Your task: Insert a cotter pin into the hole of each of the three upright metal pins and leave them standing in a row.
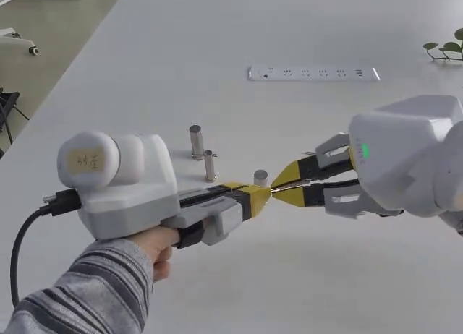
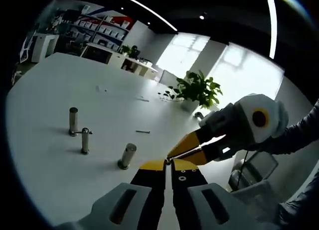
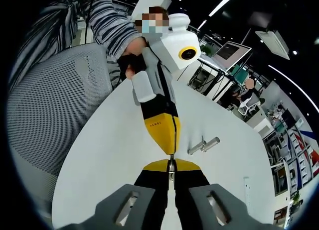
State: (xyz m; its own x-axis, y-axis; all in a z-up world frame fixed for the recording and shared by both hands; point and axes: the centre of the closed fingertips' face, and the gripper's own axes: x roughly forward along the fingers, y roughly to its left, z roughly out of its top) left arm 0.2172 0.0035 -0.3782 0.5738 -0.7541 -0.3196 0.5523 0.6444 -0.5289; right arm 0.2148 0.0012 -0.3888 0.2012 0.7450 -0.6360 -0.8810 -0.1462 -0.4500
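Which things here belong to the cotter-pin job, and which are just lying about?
Job: far metal pin, middle metal pin, near metal pin, cotter pin, left gripper, right gripper.
Lying about: power strip, potted plant.

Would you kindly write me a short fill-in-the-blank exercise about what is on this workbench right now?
1. ___ metal pins stand upright on the table.
2. The left gripper and right gripper, both with ___ jaw tips, meet tip to tip on a cotter pin.
3. The power strip beyond the pins is coloured ___.
4. The sleeve behind the left gripper has a ___ pattern.

Missing words: Three; yellow; white; striped.
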